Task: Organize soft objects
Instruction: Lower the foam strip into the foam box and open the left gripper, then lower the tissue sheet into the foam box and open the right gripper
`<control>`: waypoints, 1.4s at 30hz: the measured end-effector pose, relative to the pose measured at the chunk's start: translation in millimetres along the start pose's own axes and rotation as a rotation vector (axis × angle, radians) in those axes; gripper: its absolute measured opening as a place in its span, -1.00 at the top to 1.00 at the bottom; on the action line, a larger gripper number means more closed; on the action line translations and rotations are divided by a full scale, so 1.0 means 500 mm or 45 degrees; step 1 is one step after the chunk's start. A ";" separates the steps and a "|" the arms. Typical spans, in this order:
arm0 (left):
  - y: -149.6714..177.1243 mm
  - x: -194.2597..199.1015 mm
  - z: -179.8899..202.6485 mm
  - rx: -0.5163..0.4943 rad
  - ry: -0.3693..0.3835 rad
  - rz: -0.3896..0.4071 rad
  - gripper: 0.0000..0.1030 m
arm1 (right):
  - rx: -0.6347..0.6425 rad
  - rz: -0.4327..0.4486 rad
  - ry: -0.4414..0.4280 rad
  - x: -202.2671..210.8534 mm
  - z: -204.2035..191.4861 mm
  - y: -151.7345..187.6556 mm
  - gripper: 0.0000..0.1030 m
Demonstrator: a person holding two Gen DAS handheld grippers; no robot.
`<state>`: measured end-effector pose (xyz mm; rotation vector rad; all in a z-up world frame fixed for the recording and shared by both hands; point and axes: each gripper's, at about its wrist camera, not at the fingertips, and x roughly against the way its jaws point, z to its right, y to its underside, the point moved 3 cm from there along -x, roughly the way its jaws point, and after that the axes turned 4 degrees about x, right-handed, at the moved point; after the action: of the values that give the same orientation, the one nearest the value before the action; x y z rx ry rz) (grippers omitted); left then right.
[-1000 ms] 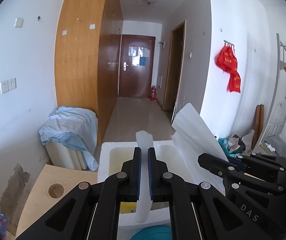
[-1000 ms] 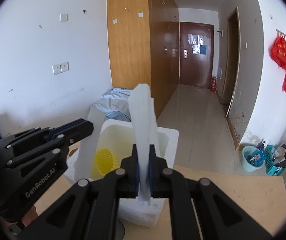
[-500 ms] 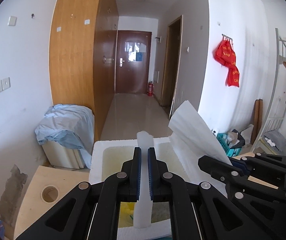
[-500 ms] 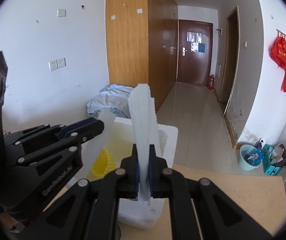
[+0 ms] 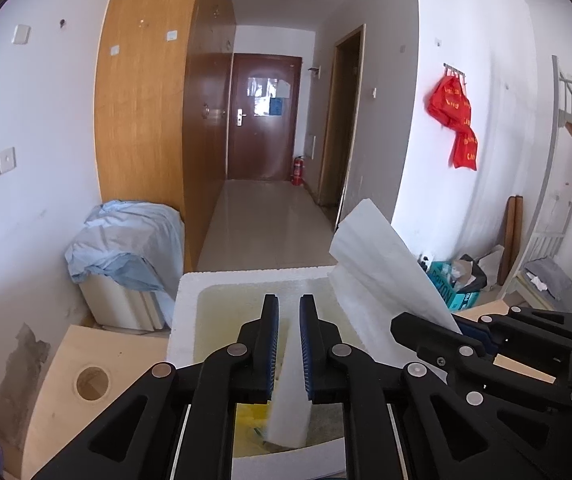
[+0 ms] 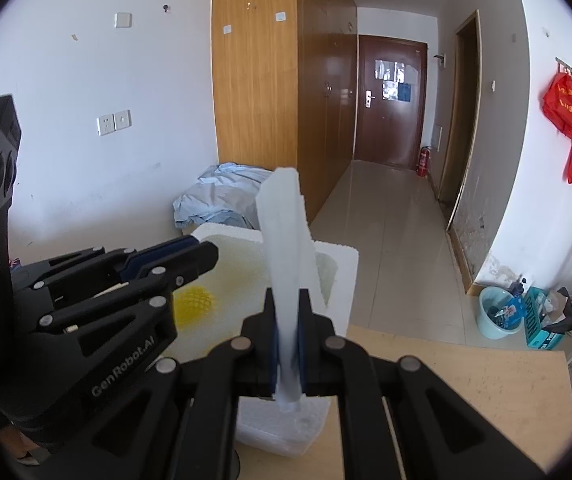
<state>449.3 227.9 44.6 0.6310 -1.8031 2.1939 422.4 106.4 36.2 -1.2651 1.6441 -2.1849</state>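
A white foam sheet (image 5: 382,280) hangs over a white foam box (image 5: 222,280). My right gripper (image 6: 286,344) is shut on one end of the sheet (image 6: 286,248), which stands up between its fingers. My left gripper (image 5: 286,344) is over the box with its jaws parted; the other end of the sheet (image 5: 290,412) lies loose between them and slides down into the box. A yellow ball (image 6: 196,304) lies inside the box (image 6: 338,276). The left gripper also shows in the right wrist view (image 6: 190,256).
The box stands on a light wooden table (image 6: 466,392) with a round hole (image 5: 92,382) at its left part. A cloth-covered bin (image 5: 126,256) stands behind the box. A hallway with a brown door lies beyond.
My left gripper's jaws have parted and let the sheet end slip down into the box. The right gripper still holds its end, and both have moved closer over the box.
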 end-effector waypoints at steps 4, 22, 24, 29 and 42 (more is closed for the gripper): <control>-0.001 0.004 -0.002 0.014 -0.006 0.005 0.20 | -0.002 0.003 -0.003 0.002 0.004 0.003 0.80; -0.014 0.042 -0.026 0.018 -0.133 0.071 -0.18 | -0.003 -0.022 -0.031 -0.022 -0.002 0.014 0.80; -0.014 0.039 -0.025 0.019 -0.145 0.069 -0.18 | -0.002 -0.030 -0.035 -0.029 -0.004 0.016 0.79; -0.014 0.031 -0.038 0.052 -0.162 0.053 -0.19 | 0.000 -0.037 -0.042 -0.038 -0.003 0.017 0.80; -0.014 0.032 -0.050 0.099 -0.180 0.047 -0.19 | 0.000 -0.019 -0.025 -0.040 0.006 0.023 0.13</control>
<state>434.0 252.3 54.4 0.7945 -1.8171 2.3058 433.1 110.4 15.8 -1.2992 1.6329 -2.1738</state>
